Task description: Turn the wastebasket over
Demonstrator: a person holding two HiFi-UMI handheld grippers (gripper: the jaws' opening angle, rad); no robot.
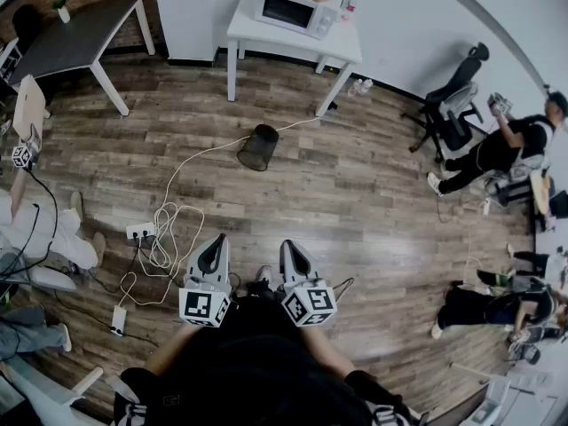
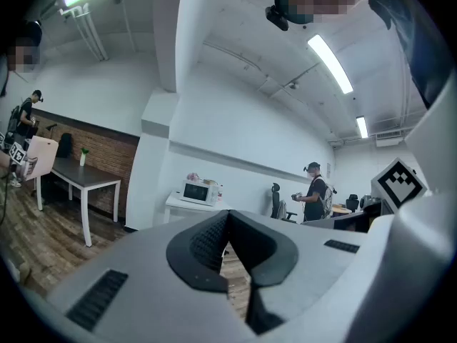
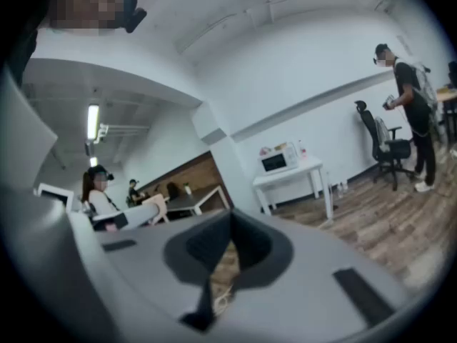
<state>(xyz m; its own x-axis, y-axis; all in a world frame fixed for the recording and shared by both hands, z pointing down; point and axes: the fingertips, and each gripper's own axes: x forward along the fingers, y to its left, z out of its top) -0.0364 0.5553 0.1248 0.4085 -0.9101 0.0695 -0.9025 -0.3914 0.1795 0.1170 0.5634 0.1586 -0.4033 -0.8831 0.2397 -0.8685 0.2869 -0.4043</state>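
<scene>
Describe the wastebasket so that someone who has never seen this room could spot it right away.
Find the white table with the microwave on it. On the wood floor just in front of that table, out in the open, sits the wastebasket. It is the only small, round, dark mesh thing there, and it stands apart from all the furniture.

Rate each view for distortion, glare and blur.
Head view: strong fisheye bend, even light, the wastebasket clear. Left gripper view: the ceiling lamp glares white, corners dark. Right gripper view: blurrier overall, the microwave hazy, edges vignetted.
</scene>
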